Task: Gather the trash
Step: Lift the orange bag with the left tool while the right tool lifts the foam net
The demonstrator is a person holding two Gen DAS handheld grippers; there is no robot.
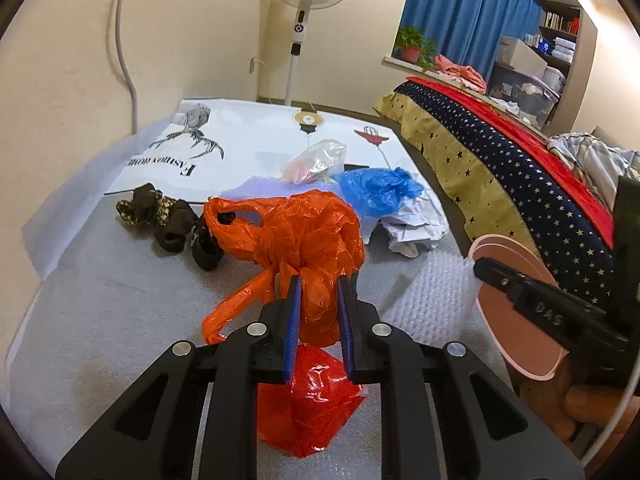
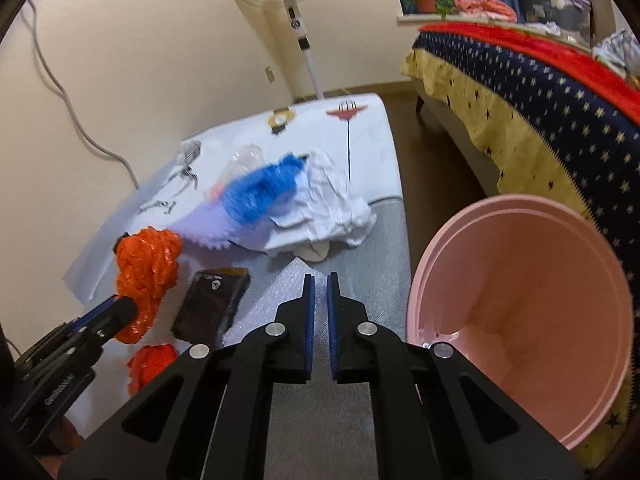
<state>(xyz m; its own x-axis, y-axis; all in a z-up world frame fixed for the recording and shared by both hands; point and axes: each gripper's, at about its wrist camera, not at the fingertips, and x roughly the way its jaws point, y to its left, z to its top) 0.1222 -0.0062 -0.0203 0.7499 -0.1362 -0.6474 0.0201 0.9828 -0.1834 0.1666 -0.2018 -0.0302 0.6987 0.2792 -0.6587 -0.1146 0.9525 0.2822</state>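
**Orange plastic bag in my left grip; pink bin off to the right**

Orange film, crinkled, thin: the orange plastic bag (image 1: pixel 296 240) is pinched by its twisted neck between the blue pads of my left gripper (image 1: pixel 318 286), jaws narrow on it. Its bulk bunches beyond my fingertips and one handle loop trails down to the left. A second red-orange bag (image 1: pixel 310 396) lies on the grey bed cover (image 1: pixel 112 320) just under my left fingers.

Middle of the spread, further off: dark socks (image 1: pixel 168 220), a blue plastic bag (image 1: pixel 376 190), crumpled white paper (image 1: pixel 416 228), a clear bag (image 1: pixel 316 160), and a sheet of bubble wrap (image 1: pixel 428 296). A black pouch (image 2: pixel 212 304) lies near the held bag in the right wrist view.

My right gripper (image 2: pixel 319 280) is nearly closed, only a slim gap between the pads, nothing in it, poised over the bubble wrap.

Far right: the pink bin (image 2: pixel 520 320), tipped with its mouth toward me, seemingly empty, beside the star-patterned bedspread (image 2: pixel 520 100).

Judgement: the bin lies to the right of my loaded left hand, across my right gripper's line. The right hand is nearer the bin, but the left holds the bag, so its carry should run rightward.
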